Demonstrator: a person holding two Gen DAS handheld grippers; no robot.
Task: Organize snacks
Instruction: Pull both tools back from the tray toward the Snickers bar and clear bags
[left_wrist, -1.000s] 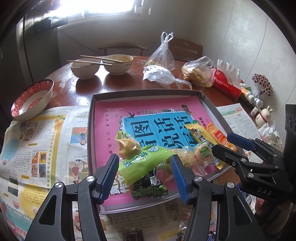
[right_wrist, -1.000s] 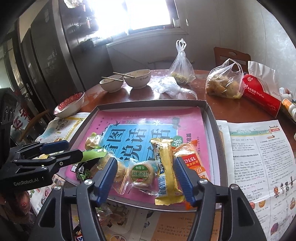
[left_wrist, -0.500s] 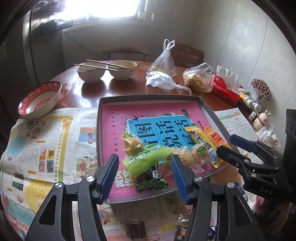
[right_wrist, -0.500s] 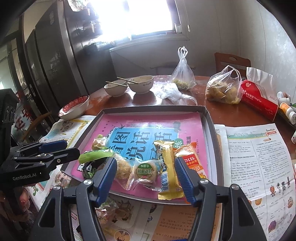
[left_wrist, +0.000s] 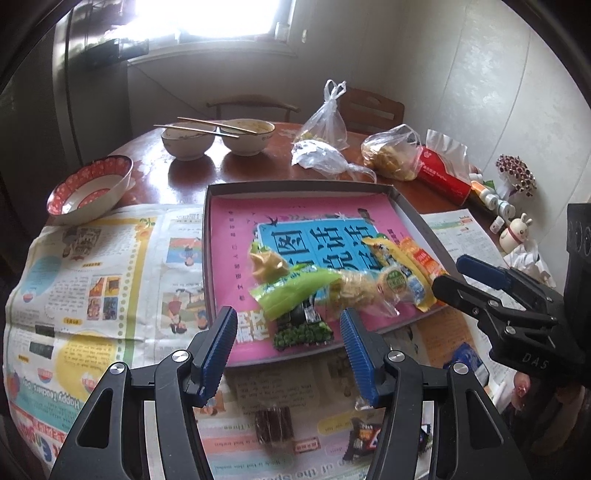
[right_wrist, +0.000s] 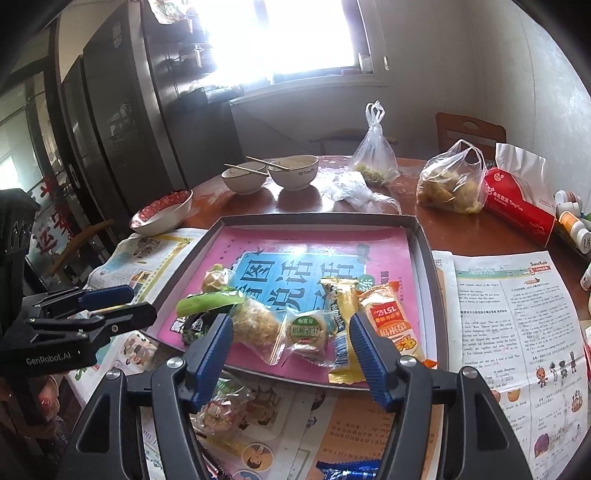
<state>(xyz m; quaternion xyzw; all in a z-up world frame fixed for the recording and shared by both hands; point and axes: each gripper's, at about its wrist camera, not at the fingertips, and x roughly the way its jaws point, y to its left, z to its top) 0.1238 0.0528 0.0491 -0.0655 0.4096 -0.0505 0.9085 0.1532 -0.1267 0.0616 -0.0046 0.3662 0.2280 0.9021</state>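
Snacks lying in the tray
Left gripper and right gripper are hovering spread, pinching nothing.

The green pack is covering most of the dark pack under it near the tray front. A blue packet below the tray is running off the picture's bottom edge. Glare is washing out the window beyond the tray. Print on the newspaper right of the tray is staying too small to read.
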